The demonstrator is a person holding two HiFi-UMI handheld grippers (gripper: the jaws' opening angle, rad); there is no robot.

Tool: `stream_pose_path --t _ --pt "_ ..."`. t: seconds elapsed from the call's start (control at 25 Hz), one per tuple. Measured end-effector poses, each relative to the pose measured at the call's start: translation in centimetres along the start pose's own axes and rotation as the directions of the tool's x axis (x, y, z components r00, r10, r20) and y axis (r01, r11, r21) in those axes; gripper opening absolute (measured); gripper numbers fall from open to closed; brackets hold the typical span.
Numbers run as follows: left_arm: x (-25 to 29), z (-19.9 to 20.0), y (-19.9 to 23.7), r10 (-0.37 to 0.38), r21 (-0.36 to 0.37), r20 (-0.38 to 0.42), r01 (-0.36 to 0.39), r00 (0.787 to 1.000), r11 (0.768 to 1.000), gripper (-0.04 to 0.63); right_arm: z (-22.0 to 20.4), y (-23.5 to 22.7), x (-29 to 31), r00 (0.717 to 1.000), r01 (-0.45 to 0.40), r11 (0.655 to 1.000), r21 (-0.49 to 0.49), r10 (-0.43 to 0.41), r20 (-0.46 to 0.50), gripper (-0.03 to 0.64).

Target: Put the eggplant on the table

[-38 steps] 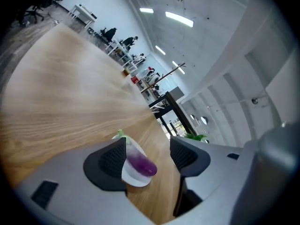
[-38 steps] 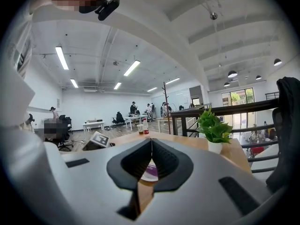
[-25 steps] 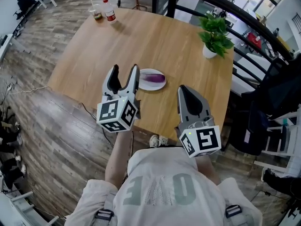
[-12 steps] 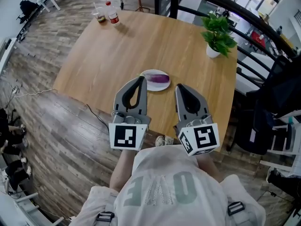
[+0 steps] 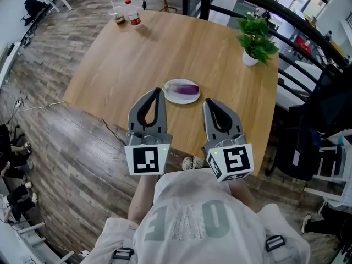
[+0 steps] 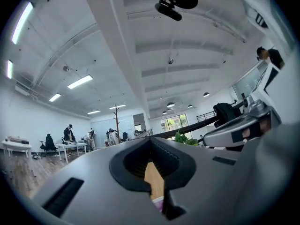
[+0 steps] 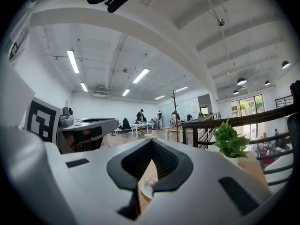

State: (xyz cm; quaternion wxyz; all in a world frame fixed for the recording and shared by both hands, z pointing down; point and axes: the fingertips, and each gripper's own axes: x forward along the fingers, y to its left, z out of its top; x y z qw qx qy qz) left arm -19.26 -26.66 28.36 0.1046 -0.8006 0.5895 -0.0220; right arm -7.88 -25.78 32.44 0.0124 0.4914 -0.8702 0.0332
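A purple eggplant lies on a small white plate near the front edge of the wooden table. My left gripper hangs just left of the plate, level, with its jaws shut and nothing between them. My right gripper is to the plate's right and a little nearer me, also shut and holding nothing. In the left gripper view a sliver of the plate shows through the gap between the jaws. The right gripper view shows the plate the same way.
A potted plant stands at the table's far right, also in the right gripper view as the plant. A bottle and a cup stand at the far left corner. A dark railing and a black chair flank the right side.
My left gripper's jaws went from open to shut and it rolled, so its marker cube now faces up. It shifted right, closer to the right gripper. The right gripper stayed put.
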Motion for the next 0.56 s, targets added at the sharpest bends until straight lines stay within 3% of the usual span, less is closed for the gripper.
stream_pose_path --t 0.56 --pt "-0.77 0.41 -0.05 0.016 -0.020 0.006 -0.016 1.000 1.000 0.008 -0.13 -0.24 -0.61 1.000 -0.001 1.000 0.019 0.001 -0.005 0.018"
